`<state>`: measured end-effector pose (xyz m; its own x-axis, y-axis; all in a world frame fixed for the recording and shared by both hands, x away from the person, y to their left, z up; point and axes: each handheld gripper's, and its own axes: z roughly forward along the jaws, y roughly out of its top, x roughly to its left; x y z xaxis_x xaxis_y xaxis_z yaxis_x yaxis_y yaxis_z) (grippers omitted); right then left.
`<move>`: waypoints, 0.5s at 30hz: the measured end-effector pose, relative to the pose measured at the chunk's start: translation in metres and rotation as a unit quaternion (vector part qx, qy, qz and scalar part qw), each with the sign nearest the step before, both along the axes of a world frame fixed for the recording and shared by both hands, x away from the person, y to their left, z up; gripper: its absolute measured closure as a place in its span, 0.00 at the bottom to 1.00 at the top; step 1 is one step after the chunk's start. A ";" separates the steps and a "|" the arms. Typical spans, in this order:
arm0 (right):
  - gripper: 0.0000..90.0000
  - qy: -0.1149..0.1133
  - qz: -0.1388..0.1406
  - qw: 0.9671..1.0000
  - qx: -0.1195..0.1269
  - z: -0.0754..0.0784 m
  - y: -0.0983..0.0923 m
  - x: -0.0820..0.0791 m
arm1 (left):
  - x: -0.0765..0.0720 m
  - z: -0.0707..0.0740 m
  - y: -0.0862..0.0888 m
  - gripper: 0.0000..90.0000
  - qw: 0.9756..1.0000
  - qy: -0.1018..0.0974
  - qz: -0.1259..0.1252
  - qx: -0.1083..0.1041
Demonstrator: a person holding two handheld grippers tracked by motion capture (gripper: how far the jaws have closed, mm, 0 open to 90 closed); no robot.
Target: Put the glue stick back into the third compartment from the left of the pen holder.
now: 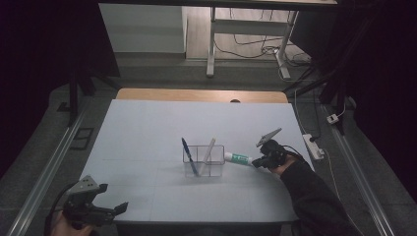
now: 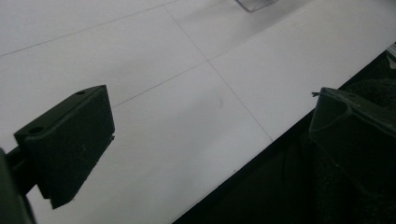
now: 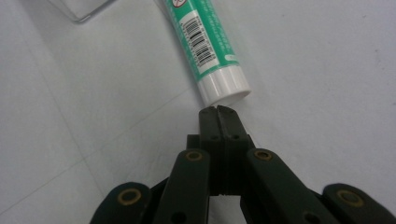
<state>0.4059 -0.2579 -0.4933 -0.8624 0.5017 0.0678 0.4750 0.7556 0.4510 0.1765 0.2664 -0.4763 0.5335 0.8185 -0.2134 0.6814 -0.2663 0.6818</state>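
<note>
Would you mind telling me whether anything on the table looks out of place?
Yes: the green-and-white glue stick tube lies flat outside the clear plastic organiser, beside its right wall, while the blue pen stands inside.

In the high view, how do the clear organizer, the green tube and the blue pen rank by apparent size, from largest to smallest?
1. clear organizer, the largest.
2. and 3. blue pen and green tube: they look similar in length. The pen leans inside the organizer and the right gripper meets the tube's end, so I do not rank them.
</note>
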 end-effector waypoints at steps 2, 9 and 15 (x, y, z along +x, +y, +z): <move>1.00 0.002 0.001 1.000 0.004 0.000 0.000 -0.002 | 0.000 0.000 0.000 0.00 1.000 -0.001 0.000 0.000; 1.00 -0.010 -0.009 1.000 -0.005 0.001 0.000 -0.004 | 0.000 0.000 0.000 0.00 1.000 0.000 -0.001 0.001; 1.00 -0.011 -0.019 1.000 0.003 -0.001 0.000 0.001 | 0.000 0.000 0.000 0.00 1.000 0.000 -0.001 0.000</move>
